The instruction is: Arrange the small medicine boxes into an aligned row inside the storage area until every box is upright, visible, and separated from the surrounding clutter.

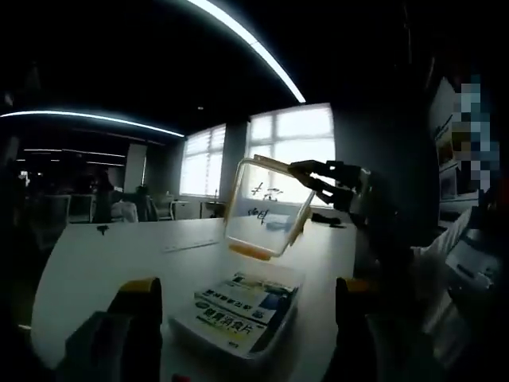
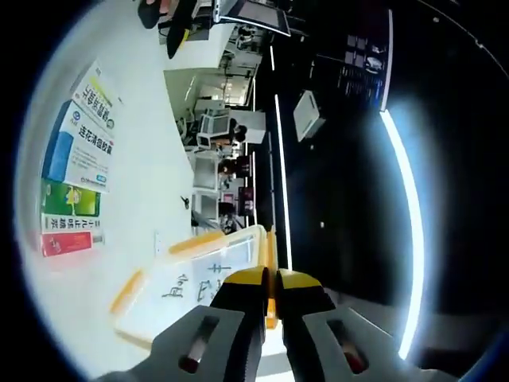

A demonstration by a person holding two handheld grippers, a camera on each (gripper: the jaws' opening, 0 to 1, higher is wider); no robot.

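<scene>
Right gripper [image 2: 270, 296] pinched the rim of a clear lid [image 2: 195, 278], its yellow-tipped jaws pressed together on the edge. I saw the lid held up off the white desk [image 2: 147, 171], orange clips along its sides and dark handwriting on its face. In the left gripper view the same lid [image 1: 266, 208] hung tilted in the air above an open clear bin [image 1: 242, 312], with the right gripper [image 1: 316, 177] coming in from the right and clamped on its upper corner.

Left gripper [image 1: 242, 306]: jaws spread wide, one on each side of the bin, nothing between them touched as far as I could tell. The bin sat on the desk [image 1: 111, 255] just ahead of the jaws. Inside it lay flat medicine boxes [image 1: 238, 306], white with blue printing, stacked or overlapping; none stood upright. How many there were I could not tell.

In the right gripper view, more boxes [image 2: 79, 159] lay flat on the desk, well apart from the lid: a white and blue one, a green one, a red and white one, touching or just beside each other in a loose line. Bright windows [image 1: 290, 147] showed behind the lid in the left gripper view.
</scene>
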